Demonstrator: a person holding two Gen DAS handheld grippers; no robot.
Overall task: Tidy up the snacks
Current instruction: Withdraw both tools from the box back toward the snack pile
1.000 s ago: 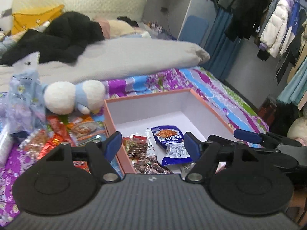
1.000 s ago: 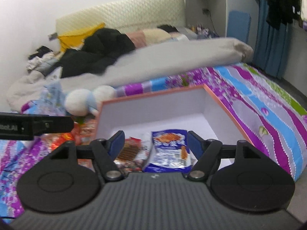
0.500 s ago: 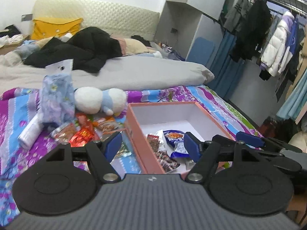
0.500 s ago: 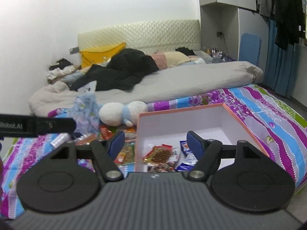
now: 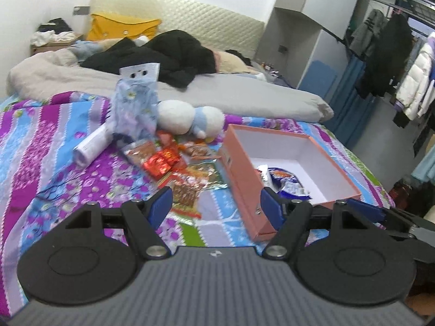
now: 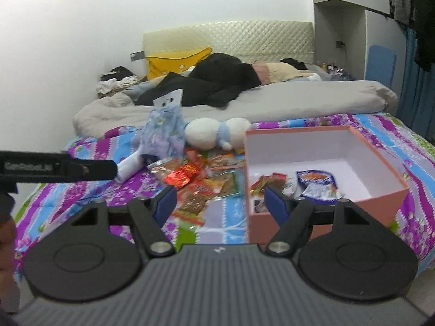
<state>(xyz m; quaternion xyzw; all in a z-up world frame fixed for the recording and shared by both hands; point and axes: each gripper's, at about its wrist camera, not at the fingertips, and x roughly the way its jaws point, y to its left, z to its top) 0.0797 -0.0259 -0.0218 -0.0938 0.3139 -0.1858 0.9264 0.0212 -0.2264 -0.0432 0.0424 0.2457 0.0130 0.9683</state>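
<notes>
Behind box wall (image 5: 239, 174), half-hidden snack packets (image 5: 285, 182).

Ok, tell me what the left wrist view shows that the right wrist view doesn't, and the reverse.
Only the left wrist view: the clothes rack with the white puffer jacket, and the right gripper's blue-tipped fingers entering at its right edge.

Only the right wrist view: the left gripper's black finger crossing in from the left edge, and the red packets inside the box.

Both: the open pink box holding a blue packet, loose snacks on the bedspread, the plush toy, and each gripper open and empty.
</notes>
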